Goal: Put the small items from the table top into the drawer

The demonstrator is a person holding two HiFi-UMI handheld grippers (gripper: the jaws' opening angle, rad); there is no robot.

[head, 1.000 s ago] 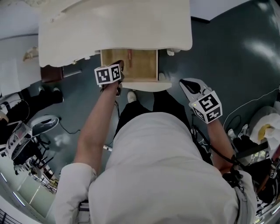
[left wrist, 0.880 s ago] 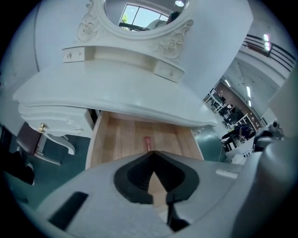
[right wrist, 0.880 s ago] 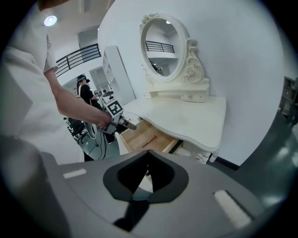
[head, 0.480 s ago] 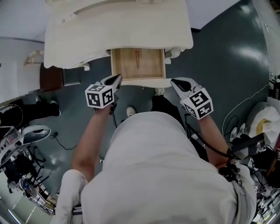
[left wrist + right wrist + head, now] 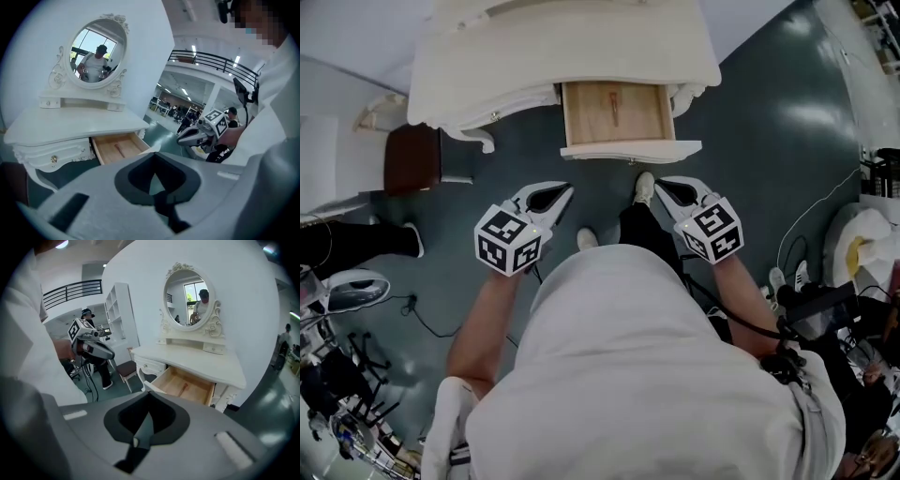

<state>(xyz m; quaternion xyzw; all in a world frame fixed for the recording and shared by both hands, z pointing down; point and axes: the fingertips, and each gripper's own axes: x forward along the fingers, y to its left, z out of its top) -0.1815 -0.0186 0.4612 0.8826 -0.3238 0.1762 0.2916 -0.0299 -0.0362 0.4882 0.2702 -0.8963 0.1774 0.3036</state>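
Small reddish item lies inside open drawer, on wooden bottom near middle. Drawer juts from front of white table; oval mirror stands on table. Left gripper and right gripper hover over floor near drawer front, clear of item. Fingers of both pressed together, nothing between. Dark stool beside table.

Item in drawer; drawer under table; stool left.
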